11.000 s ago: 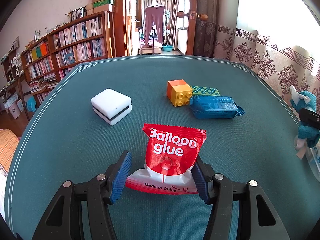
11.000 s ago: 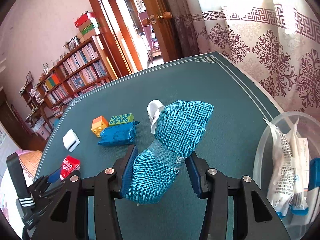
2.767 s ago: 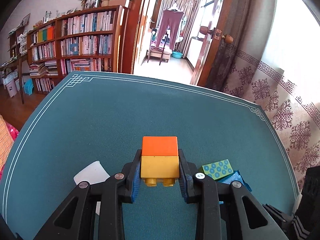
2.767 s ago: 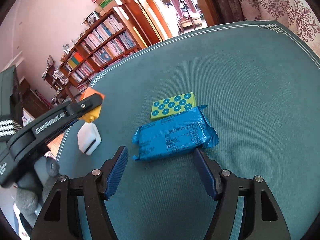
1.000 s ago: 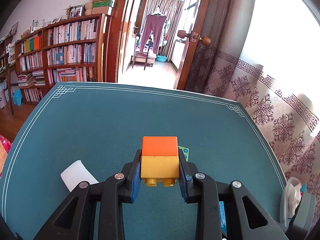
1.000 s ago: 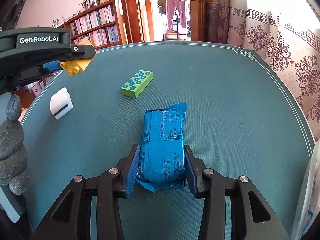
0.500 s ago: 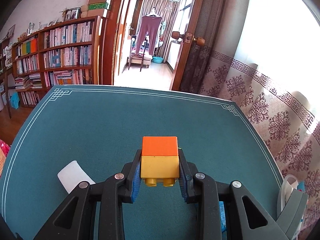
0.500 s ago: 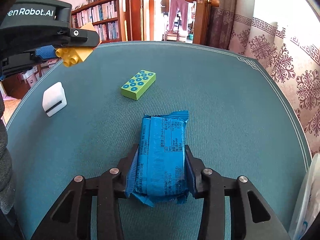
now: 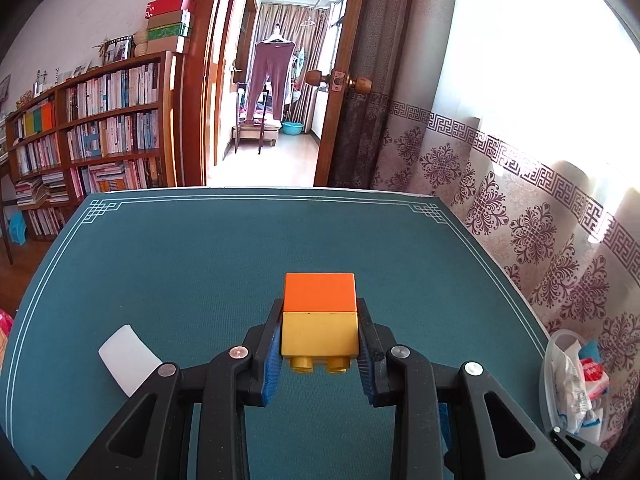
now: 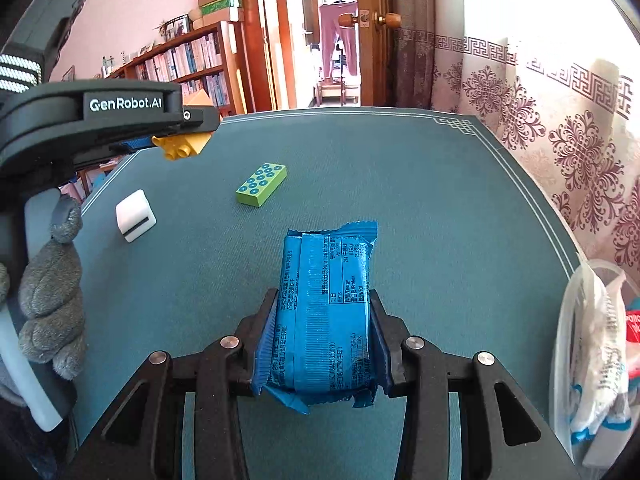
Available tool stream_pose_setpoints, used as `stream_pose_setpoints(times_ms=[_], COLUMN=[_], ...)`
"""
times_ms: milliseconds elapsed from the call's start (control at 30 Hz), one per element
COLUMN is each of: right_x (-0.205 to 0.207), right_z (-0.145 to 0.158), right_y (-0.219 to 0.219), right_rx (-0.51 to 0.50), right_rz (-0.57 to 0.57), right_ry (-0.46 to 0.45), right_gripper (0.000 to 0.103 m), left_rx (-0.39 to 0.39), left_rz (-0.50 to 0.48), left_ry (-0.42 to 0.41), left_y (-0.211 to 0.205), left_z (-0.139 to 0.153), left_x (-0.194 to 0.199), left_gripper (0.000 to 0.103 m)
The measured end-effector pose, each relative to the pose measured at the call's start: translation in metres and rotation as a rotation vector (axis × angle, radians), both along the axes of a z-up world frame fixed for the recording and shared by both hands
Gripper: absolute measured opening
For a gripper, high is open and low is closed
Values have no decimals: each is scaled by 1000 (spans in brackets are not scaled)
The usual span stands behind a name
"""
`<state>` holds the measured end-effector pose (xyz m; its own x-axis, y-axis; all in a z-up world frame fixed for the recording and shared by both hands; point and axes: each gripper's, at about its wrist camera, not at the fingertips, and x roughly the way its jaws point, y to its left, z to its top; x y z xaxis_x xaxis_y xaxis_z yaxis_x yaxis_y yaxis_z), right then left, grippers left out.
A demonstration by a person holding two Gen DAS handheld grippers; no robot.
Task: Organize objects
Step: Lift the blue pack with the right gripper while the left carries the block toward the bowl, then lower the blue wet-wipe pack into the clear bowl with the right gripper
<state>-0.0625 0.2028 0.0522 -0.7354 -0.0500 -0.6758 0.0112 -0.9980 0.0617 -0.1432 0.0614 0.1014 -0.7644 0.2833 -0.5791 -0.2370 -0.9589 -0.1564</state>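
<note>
Both loads look to be in transit toward the clear container (image 10: 568, 320) at the table's (image 9: 200, 260) right edge; next, each needs carrying over its rim and letting go. Left tongs (image 9: 320, 344) clench the orange-and-yellow block (image 9: 320, 316); right tongs (image 10: 322, 340) squeeze the blue snack packet (image 10: 328, 300), lifted off the table.

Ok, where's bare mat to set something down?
The far half of the mat, beyond the green brick, is bare, as is the strip between the blue packet and the clear tub. The left side is crowded: white block, green brick.
</note>
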Motion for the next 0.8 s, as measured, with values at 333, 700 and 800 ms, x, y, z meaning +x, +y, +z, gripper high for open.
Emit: stream_pose_setpoints(times_ms=[333, 700, 800], right_x=[57, 112, 127], right_z=[26, 46, 46], right_y=[42, 99, 112], right_rx=[-8, 9, 26], right_rz=[-83, -237, -269], right_ry=[70, 108, 91], right_gripper=[42, 42, 42], left_rx=[-28, -57, -61], left_rz=[-53, -97, -107], left_ry=[3, -5, -5], left_y=[21, 41, 45], left_z=[-4, -12, -12], left_x=[11, 19, 22], left_gripper=[33, 33, 33])
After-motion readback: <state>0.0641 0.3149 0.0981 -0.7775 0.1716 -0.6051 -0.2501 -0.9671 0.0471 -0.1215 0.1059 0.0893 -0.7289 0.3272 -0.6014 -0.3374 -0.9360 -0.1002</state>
